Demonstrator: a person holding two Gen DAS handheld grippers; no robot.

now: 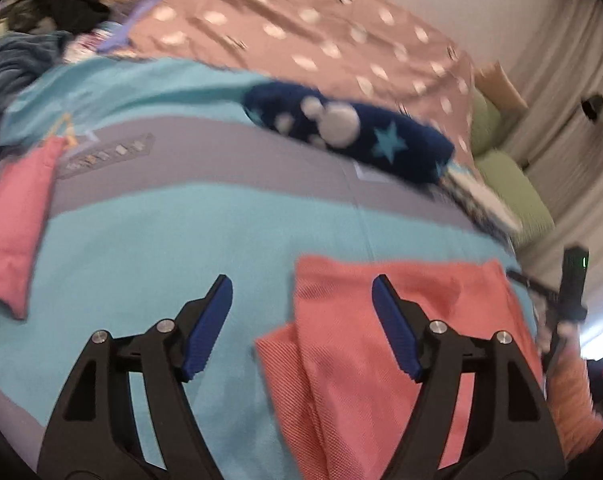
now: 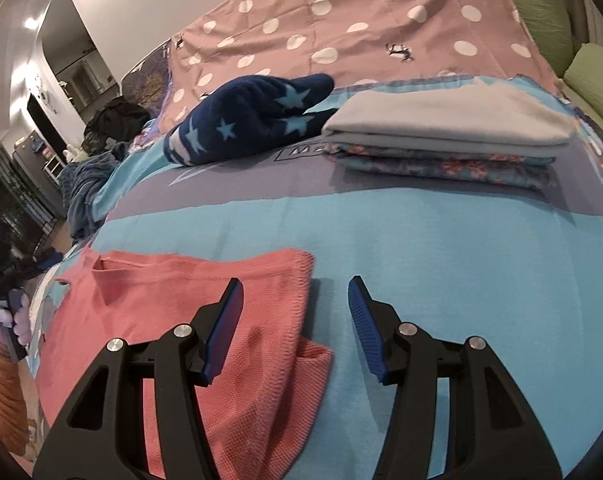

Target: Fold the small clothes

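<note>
Evidently a fold is between grips: the coral knit garment [image 2: 189, 320] lies partly doubled on the turquoise blanket [image 2: 441, 248], and both claws hang over it holding nothing. The left gripper [image 1: 301, 300] has jaws spread, its right finger over the cloth; the right gripper [image 2: 295, 300] is likewise apart, straddling the garment's right edge. Next probably calls for pinching an edge. Ahead lie a navy star-patterned fleece [image 2: 253, 116] and folded stack [image 2: 449, 136], well apart.

Dim indoor light; left view motion-blurred, right view sharper, fisheye-warped edges.
</note>
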